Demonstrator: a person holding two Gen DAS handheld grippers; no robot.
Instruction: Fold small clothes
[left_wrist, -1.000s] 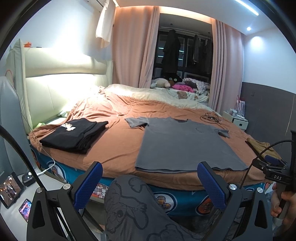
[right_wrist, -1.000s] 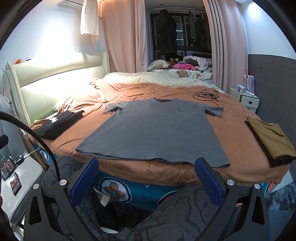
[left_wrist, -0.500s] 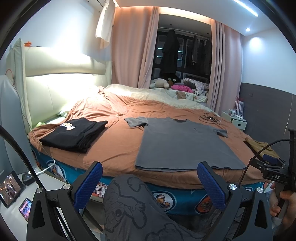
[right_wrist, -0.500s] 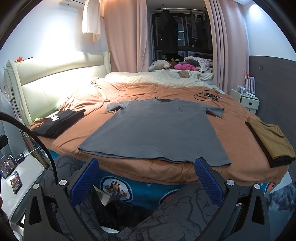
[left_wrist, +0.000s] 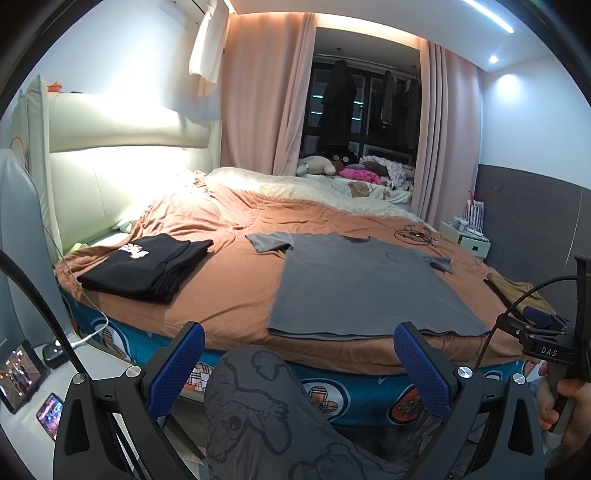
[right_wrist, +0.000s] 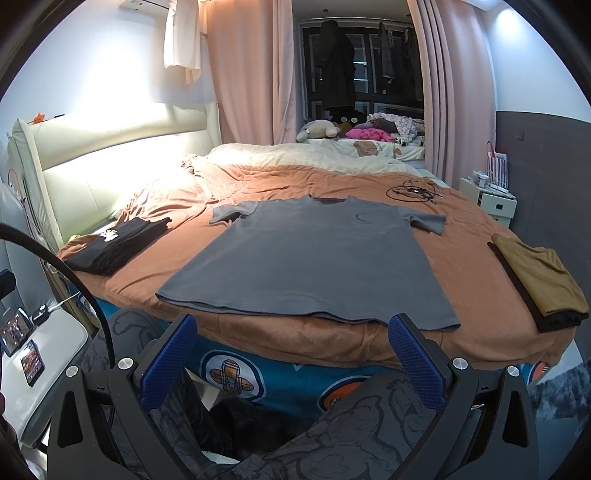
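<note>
t-shirt (right_wrist: 317, 254) flat on bed (right_wrist: 461, 258), between two folded stacks

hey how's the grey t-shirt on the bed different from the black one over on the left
The grey t-shirt lies spread flat, both sleeves out; the black t-shirt is already folded into a compact stack. The grey t-shirt sits mid-bed, its hem at the near edge; the black t-shirt rests toward the headboard side. The black t-shirt shows a white print; the grey t-shirt looks nearly plain. Both lie on the orange cover, untouched by either gripper.
</note>
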